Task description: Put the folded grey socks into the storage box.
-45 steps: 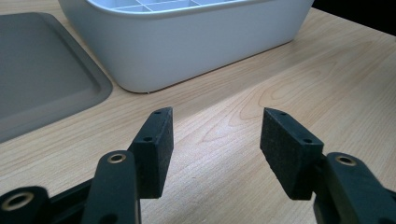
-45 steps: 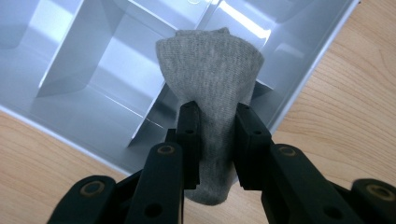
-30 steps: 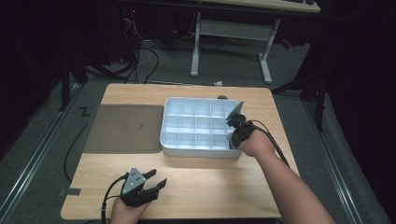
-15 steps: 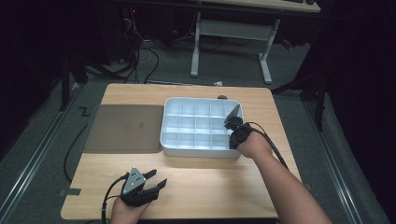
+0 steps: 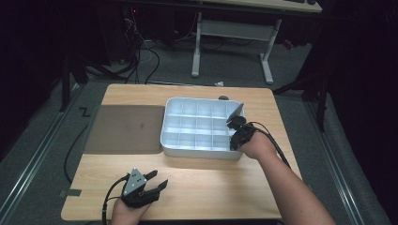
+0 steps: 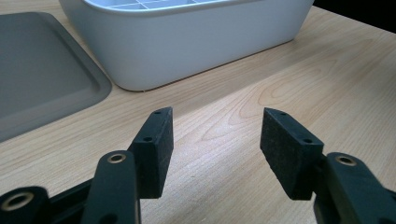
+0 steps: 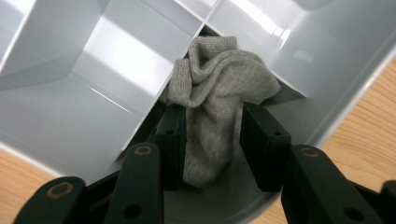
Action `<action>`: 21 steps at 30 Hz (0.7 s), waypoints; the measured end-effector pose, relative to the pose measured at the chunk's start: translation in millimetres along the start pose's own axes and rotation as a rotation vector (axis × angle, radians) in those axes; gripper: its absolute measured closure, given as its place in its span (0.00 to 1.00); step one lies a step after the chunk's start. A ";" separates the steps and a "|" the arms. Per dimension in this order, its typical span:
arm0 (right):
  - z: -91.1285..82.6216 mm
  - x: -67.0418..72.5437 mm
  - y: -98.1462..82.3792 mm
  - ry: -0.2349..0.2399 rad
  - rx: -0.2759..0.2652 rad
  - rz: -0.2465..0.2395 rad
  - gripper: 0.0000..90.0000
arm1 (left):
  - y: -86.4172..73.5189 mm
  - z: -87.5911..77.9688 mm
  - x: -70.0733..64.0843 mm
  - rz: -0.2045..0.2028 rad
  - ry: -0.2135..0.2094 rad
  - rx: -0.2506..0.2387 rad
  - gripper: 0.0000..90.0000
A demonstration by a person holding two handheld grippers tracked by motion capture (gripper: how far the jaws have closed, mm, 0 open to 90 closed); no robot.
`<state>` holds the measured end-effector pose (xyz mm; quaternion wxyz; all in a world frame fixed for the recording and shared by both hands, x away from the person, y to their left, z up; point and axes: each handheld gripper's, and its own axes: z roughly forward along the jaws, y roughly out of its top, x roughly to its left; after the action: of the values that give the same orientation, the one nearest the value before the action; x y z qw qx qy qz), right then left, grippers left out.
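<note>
A grey sock hangs over a divider inside the white compartment tray, in a cell on its right side. My right gripper reaches into that cell from the right. Its jaws have just been opening. The sock sits loose between the pads, which stand either side of it without squeezing, so the gripper is open. My left gripper rests low over the table's front left, open, with only bare wood between its fingertips. It points toward the tray's near wall.
A flat grey mat lies left of the tray, its corner close to the tray wall. Bare wooden tabletop spreads in front of the tray. A small dark object sits behind the tray.
The right gripper has barely shifted at the tray's right-hand cells. The left gripper has kept still.
</note>
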<state>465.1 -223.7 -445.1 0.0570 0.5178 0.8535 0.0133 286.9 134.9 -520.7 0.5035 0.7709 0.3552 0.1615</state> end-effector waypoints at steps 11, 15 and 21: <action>-12.7 -2.1 -0.7 0.004 -0.013 0.005 0.70 | 0.2 0.0 0.2 -0.002 -0.001 0.001 0.50; -14.6 -5.1 -1.6 -0.008 -0.019 -0.002 0.73 | 0.1 0.0 0.2 -0.002 -0.002 0.001 0.50; -14.1 -7.2 -0.2 -0.010 -0.020 0.013 0.73 | 0.5 -0.1 0.6 -0.006 -0.003 0.005 0.50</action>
<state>466.6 -229.6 -430.5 0.0666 0.5228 0.8496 0.0196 287.4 135.4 -520.3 0.5027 0.7713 0.3572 0.1577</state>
